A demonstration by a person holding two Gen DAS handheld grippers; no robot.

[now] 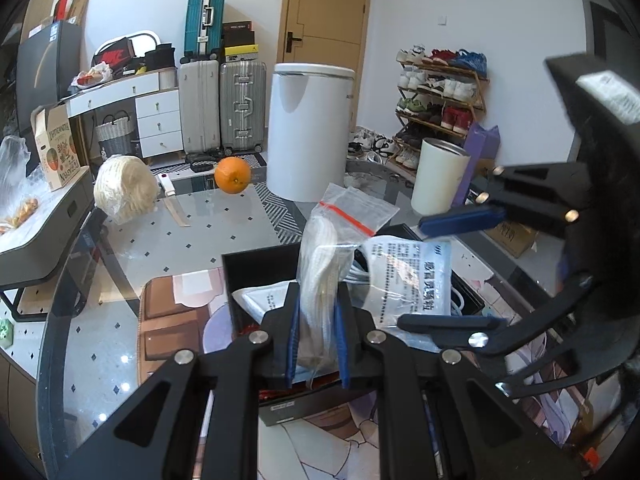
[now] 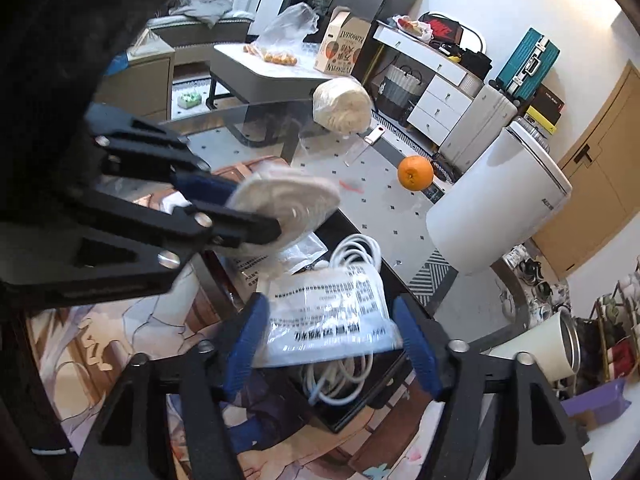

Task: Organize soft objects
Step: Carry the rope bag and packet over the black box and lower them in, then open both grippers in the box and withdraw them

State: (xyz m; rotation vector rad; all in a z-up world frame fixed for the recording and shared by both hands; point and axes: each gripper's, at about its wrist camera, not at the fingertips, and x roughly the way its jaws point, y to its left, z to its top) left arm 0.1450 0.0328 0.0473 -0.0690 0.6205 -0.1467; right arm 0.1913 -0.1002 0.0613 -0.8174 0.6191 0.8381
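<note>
Glass forms the table top (image 1: 132, 248), which carries a black box (image 1: 256, 276) as the reference point for all positions. Above the box, the left gripper (image 1: 318, 344) has its blue pads pressed against both sides of a clear zip bag of white cotton pads (image 1: 320, 264), holding it upright. Just right of that bag, the right gripper (image 2: 332, 344) stands with its jaws spread on either side of a printed white packet (image 2: 332, 312); whether the pads touch the packet cannot be told. Coiled white cable (image 2: 352, 252) lies inside the box beneath the packet. Beyond the box, an orange (image 1: 233, 175) rests on the glass, and a bundle of pale yarn (image 1: 124, 188) sits farther left of the orange.
</note>
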